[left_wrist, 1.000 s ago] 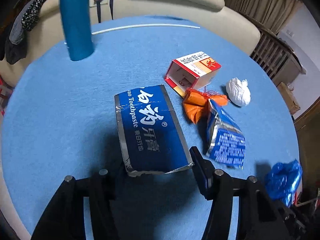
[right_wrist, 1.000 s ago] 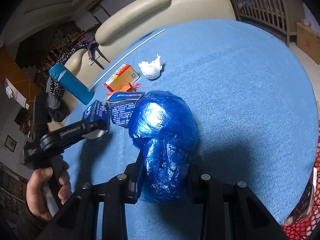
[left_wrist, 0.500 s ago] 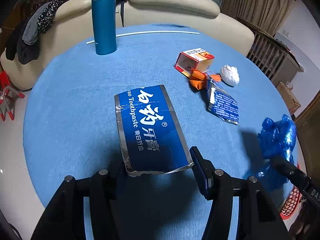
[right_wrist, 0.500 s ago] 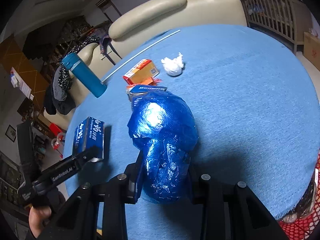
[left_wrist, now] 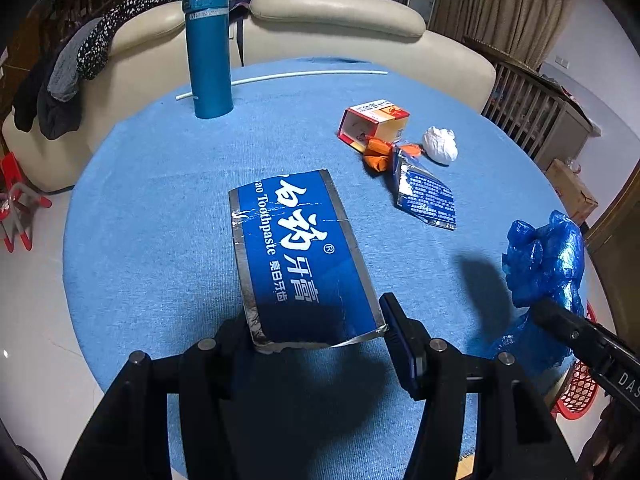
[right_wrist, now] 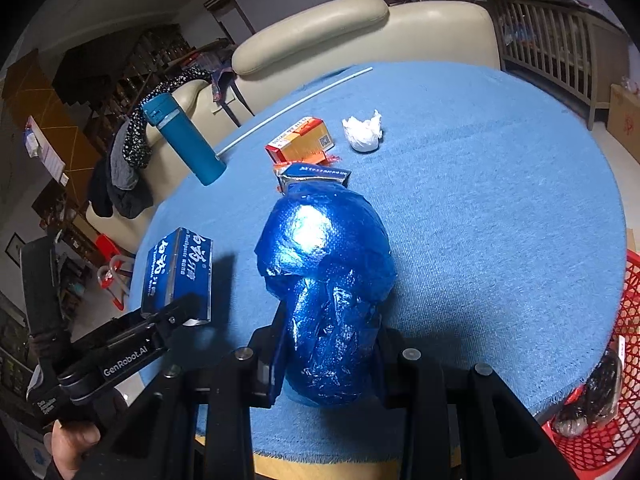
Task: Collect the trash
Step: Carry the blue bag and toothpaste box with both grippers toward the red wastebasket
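Holding two pieces clear of the round blue-clothed table (left_wrist: 160,208): left gripper (left_wrist: 320,334) is pinching the flattened blue cardboard toothpaste box (left_wrist: 298,252) at its torn end, frame centre; right gripper (right_wrist: 326,354) is squeezing the crumpled blue plastic bag (right_wrist: 326,280). Both probably light; bag soft and slippery, so grip the bunched part. Red mesh basket (right_wrist: 624,320) is sitting lower right.

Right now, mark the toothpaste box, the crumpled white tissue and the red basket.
Blue cardboard toothpaste box (left_wrist: 304,256), left wrist view, middle of its printed top face.
Crumpled white tissue ball (right_wrist: 363,133), right wrist view, centre of the wad.
Red plastic mesh basket (right_wrist: 630,320), right wrist view, its lattice wall beside the table.
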`<state>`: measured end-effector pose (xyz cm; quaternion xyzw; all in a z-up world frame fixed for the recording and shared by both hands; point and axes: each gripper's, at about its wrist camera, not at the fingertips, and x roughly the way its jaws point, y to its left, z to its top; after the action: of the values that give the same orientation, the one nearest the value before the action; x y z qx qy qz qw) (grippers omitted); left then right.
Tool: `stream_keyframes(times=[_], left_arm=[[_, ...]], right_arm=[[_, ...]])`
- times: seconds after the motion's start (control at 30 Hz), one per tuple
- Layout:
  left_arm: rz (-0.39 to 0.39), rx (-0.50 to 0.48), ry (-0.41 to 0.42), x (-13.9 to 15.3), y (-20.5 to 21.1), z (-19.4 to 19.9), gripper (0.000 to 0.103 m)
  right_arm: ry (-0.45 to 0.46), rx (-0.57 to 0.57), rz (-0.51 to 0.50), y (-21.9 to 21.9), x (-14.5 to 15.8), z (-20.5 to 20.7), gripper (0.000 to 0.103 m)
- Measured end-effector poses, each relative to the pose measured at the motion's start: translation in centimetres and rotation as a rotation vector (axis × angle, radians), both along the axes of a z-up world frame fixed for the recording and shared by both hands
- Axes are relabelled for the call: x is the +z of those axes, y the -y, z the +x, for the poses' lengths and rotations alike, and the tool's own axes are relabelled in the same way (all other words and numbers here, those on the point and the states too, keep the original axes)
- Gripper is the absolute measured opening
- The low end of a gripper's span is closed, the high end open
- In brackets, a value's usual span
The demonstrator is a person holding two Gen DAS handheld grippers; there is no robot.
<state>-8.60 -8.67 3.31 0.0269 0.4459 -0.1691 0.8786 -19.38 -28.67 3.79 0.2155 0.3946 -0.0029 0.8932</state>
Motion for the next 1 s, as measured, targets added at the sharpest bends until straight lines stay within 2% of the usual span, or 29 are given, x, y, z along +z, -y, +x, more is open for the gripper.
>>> stream_keyframes(times=[0.53,1.0], left_arm=[[0.025,-0.053,0.042,1.2,1.7,-2.4,0.060],[0.066,-0.129,0.060,1.2,4.6,-4.4,0.060]], right_arm=[[0.041,-0.016,-0.014,0.1,1.3,-2.0,0.037],[0.051,-0.059,0.006,1.8,1.1,-3.2,0.037]])
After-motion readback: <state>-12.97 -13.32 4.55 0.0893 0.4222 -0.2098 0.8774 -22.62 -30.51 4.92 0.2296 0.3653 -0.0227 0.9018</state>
